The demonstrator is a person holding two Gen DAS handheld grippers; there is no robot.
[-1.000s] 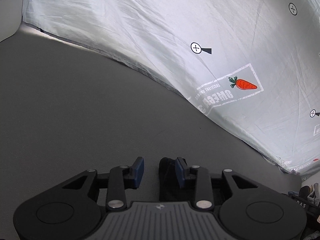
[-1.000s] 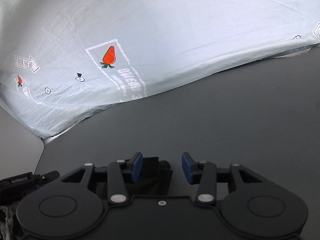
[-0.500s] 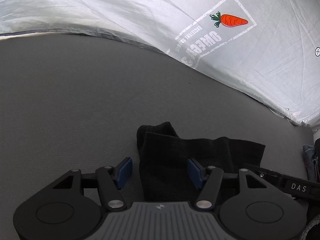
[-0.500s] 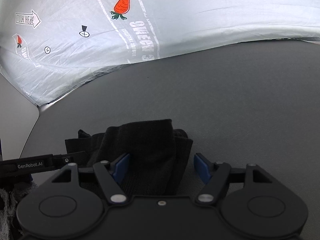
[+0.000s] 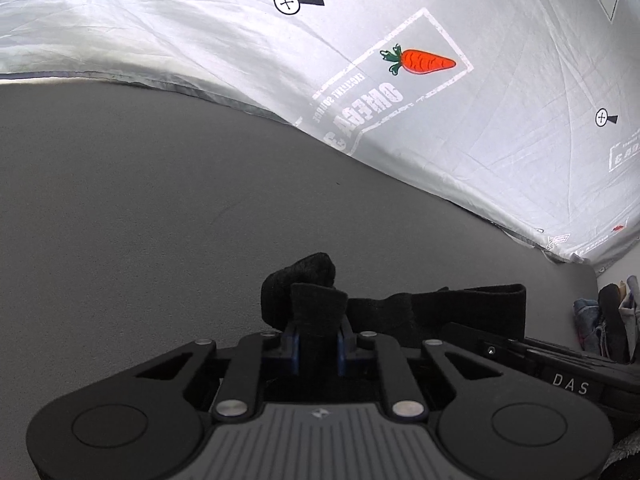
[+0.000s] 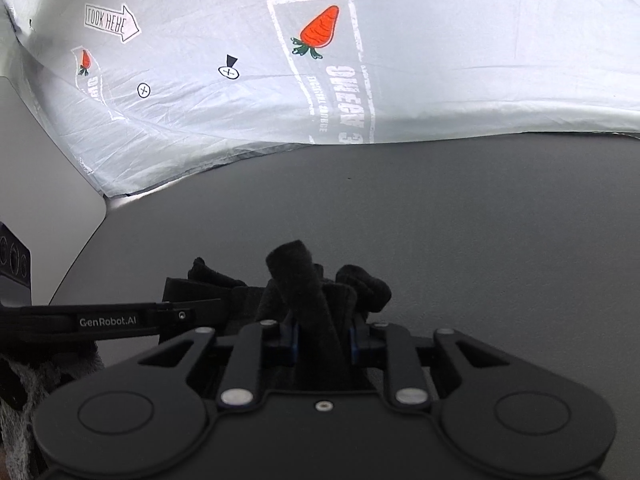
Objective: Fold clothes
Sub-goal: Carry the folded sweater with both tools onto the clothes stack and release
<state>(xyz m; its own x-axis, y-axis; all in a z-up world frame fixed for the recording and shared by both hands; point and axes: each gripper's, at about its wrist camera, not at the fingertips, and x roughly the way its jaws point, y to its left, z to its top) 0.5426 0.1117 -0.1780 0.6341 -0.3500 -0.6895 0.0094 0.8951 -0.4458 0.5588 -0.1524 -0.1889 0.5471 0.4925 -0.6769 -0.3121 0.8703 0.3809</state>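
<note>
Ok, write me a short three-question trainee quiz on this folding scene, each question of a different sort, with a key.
1. True or false: the left tool has black fabric pinched between its pads.
2. Multiple choice: what is printed on the pale sheet behind the grey table? A) lemons B) carrots C) stars
3. Fill in: the right tool grips fabric coloured ____.

Key: 1 true; 2 B; 3 black. Both tools are closing their jaws on the black fabric bunched up between them.
</note>
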